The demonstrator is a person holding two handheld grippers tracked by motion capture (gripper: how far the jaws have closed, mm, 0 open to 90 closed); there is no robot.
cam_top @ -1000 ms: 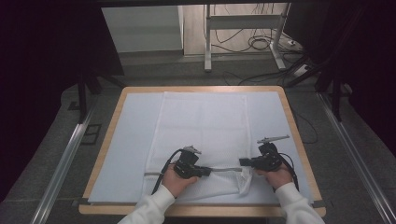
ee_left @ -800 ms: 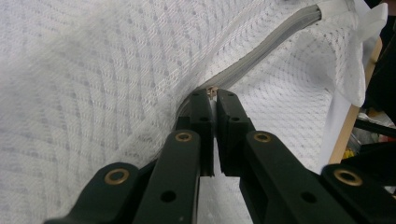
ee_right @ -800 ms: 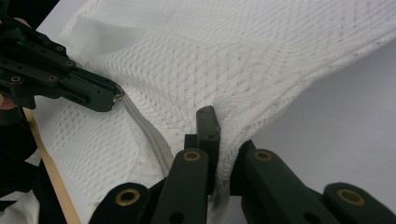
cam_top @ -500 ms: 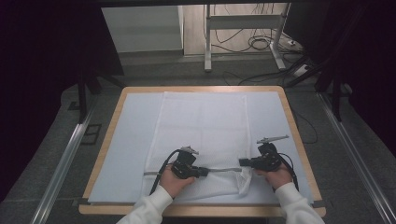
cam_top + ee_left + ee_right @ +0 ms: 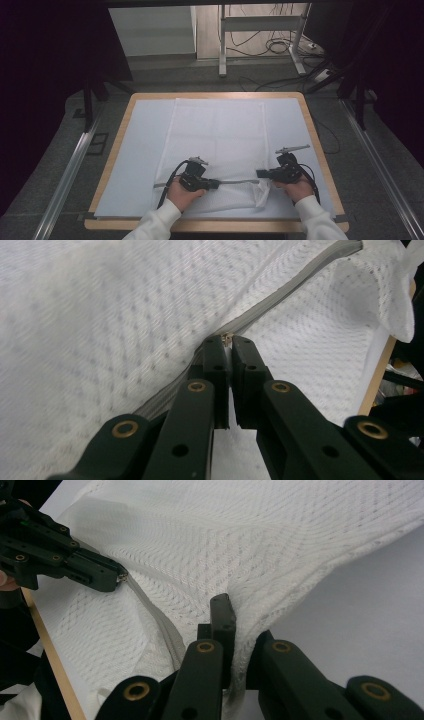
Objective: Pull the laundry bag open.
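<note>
My left claw pinches the zipper pull, seen close in its own view. My right claw clamps the white mesh bag; overhead, the grey zipper spans both.

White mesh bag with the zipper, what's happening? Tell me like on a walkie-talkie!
Left gripper shut on zipper pull. Right gripper shut on mesh bag by its zipper end. Zipper stretched between them. Nothing in the way.

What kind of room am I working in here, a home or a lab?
Most likely a lab or recording workspace, not a home. A wood-edged table covered with a pale sheet stands between metal floor rails; loose cables lie behind it by a metal frame stand, with dark surroundings on both sides.
</note>
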